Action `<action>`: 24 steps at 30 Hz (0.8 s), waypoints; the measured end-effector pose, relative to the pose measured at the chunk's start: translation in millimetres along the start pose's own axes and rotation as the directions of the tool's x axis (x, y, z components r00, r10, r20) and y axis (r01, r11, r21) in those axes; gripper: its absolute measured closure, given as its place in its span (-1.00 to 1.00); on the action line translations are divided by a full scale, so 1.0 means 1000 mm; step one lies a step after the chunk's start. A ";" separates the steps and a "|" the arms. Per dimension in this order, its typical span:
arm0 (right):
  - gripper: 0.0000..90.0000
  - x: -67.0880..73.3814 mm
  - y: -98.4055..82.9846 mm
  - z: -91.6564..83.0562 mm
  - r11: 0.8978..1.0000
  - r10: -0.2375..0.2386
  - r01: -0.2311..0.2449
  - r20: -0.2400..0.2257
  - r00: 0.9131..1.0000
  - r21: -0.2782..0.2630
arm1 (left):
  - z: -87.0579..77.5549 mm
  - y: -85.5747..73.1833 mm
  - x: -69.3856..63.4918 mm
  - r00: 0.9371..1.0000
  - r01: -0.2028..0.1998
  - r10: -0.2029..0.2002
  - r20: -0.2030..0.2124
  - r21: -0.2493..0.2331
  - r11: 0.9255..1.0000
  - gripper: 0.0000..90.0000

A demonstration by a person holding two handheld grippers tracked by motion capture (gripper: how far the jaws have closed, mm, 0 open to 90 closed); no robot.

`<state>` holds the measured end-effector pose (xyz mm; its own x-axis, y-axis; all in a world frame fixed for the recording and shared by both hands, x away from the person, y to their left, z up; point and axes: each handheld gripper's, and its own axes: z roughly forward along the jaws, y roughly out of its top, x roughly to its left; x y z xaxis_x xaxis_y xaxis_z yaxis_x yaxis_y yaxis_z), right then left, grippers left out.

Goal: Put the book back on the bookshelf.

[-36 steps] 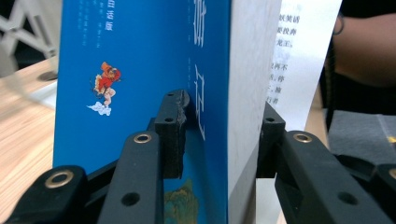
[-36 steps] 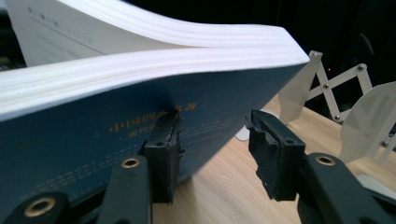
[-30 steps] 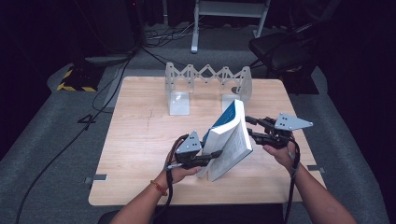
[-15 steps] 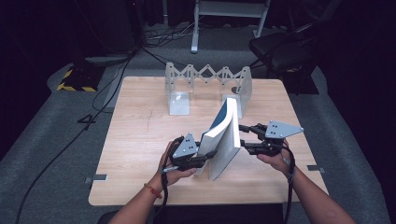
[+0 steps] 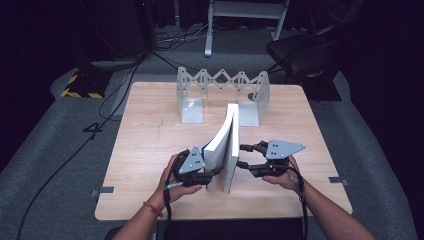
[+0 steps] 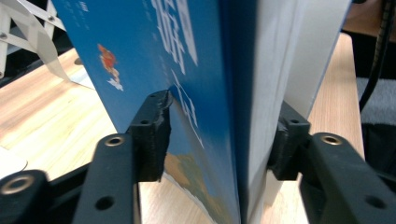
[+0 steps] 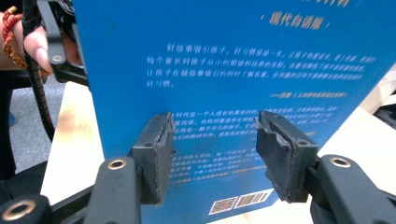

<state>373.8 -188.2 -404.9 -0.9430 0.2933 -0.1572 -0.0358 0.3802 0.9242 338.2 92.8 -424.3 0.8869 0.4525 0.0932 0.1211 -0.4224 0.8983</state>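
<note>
A thick book with a blue cover (image 5: 227, 145) stands on end near the table's front, its white page edges facing up. In the left gripper view the book (image 6: 196, 70) sits between the jaws of my left gripper (image 6: 219, 135). Those jaws have just been opening: the right pad lies against the pages, the left pad stands off the spine by the flared cover. My left gripper (image 5: 212, 172) is at the book's near left. My right gripper (image 5: 243, 156) is open at its right. Its jaws (image 7: 212, 135) have just opened further, face the back cover (image 7: 233, 56) and hold nothing.
A white folding bookend rack (image 5: 222, 82) stands at the back of the wooden table (image 5: 150, 140). A black chair (image 5: 300, 55) and cables lie on the floor beyond. The other hand and its gripper (image 7: 56, 51) show past the book's left edge.
The book has swung from a lean to the right to nearly upright. Both grippers have moved left along the table with it, and both pairs of jaws stand wider.
</note>
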 end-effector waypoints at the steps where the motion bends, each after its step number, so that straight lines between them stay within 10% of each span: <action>1: 0.03 0.000 -0.001 0.001 1.000 0.002 -0.002 -0.006 1.000 0.004 | 0.000 0.000 -0.001 1.000 0.007 -0.007 0.011 0.007 1.000 0.00; 12: 0.03 0.001 -0.007 0.009 1.000 0.017 -0.017 -0.015 1.000 0.023 | 0.006 -0.007 -0.016 0.999 0.026 -0.025 -0.026 0.042 0.999 -0.31; 16: 0.02 0.001 -0.008 0.010 0.999 0.018 -0.017 -0.019 1.000 0.028 | 0.007 -0.007 -0.021 0.999 0.014 -0.016 0.028 0.063 0.998 -0.56; 24: -0.01 0.006 -0.011 0.018 0.999 -0.001 0.002 -0.019 1.000 0.053 | 0.016 -0.004 -0.037 1.000 0.018 -0.016 -0.027 0.075 0.997 -0.80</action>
<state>374.2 -174.6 -421.9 -0.9490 0.2766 -0.1512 -0.0196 0.4269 0.9041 312.3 65.6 -438.0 0.8726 0.4800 0.0903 0.1702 -0.4722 0.8649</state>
